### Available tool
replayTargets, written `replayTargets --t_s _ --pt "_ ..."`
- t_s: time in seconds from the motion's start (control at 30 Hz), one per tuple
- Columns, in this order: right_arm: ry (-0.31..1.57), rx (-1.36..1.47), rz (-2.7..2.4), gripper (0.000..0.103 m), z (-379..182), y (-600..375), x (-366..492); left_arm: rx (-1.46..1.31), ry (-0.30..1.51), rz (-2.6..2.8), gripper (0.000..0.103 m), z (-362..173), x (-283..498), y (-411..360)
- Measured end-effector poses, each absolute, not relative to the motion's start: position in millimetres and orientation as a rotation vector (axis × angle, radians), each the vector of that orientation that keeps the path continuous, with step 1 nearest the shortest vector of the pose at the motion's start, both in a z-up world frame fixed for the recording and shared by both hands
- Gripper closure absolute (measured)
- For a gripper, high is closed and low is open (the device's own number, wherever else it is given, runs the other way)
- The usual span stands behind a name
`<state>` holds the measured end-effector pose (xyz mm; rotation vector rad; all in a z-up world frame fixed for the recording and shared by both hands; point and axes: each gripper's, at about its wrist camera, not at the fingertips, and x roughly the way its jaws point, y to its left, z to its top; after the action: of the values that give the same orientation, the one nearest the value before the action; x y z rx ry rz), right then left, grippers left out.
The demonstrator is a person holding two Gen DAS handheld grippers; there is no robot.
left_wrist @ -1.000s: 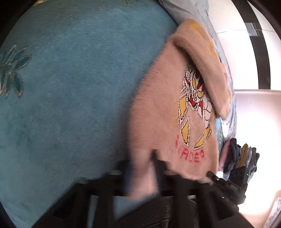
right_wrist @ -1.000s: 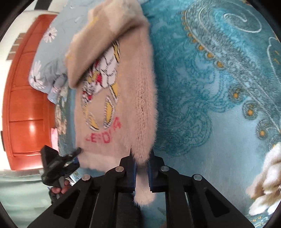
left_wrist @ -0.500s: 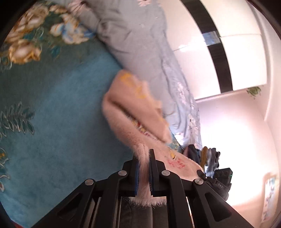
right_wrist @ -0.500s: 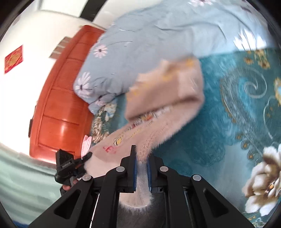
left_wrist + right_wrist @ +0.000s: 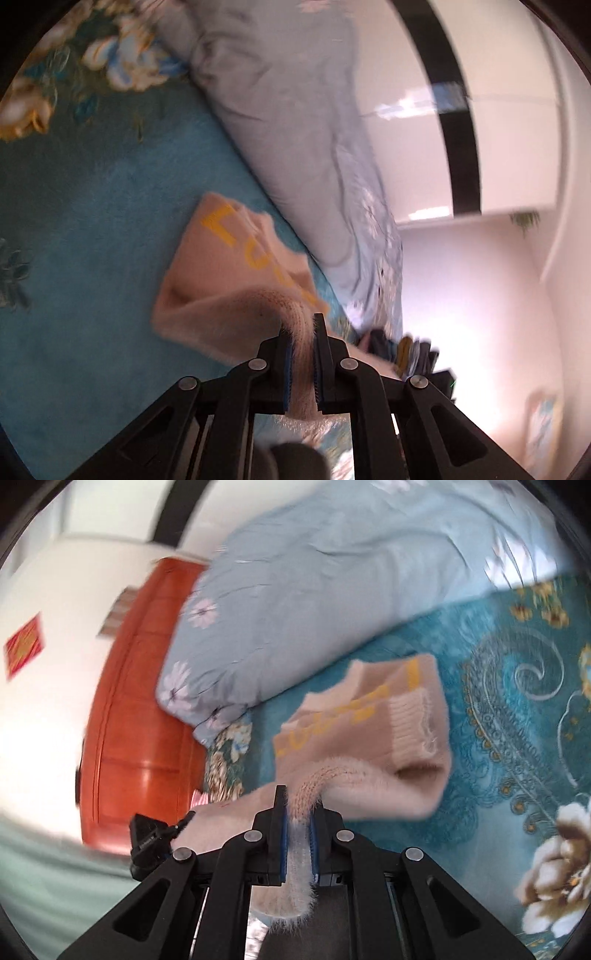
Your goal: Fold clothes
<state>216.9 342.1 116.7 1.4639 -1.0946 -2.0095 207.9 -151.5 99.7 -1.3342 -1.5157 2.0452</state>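
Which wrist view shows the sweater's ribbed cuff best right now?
Right wrist: the sweater shows its ribbed cuff beside the yellow lettering. The left wrist view shows only the folded body and lettering; no cuff visible.

teal floral blanket fills 9 o'clock | pale blue flowered duvet bunched at 12 o'clock, lying on the blanket | orange-red wooden door at 9 o'clock | red square paper on the white wall

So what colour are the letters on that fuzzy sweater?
Yellow, on the beige-pink sweater; the lettering shows best in the right wrist view.
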Motion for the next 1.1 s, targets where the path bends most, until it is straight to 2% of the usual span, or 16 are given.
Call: replayTargets --t_s 0.1,0.23,0.57,0.67,0.73,0.8,0.97,1.1 --pt "-1.186 1.518 -1.965 0.093 90 348 182 -1.374 -1.605 2.0 0.094 72 172 -152" --pt "-1.31 1.591 -1.924 0.093 51 360 140 -1.43 -1.574 2.021 0.093 48 129 -143" --pt "-1.386 1.701 -1.866 0.09 -16 367 83 -1.516 -1.614 2.028 0.089 -17 71 -130" --pt "-1.397 1.67 -1.859 0.087 -20 369 80 -1.461 -1.604 2.028 0.077 -13 73 -129" --pt "-1.364 1.645 -1.871 0.083 -16 369 79 -1.417 -1.584 2.043 0.057 -6 75 -129" --pt "-1.311 1.621 -1.889 0.079 -10 369 78 -1.374 -1.544 2.082 0.047 5 80 -130" --pt "-1.259 1.576 -1.94 0.063 0 373 81 -1.383 -1.419 2.202 0.044 22 96 -134" --pt "-1.307 1.503 -2.026 0.053 9 392 90 -1.497 -1.303 2.243 0.043 11 110 -128"
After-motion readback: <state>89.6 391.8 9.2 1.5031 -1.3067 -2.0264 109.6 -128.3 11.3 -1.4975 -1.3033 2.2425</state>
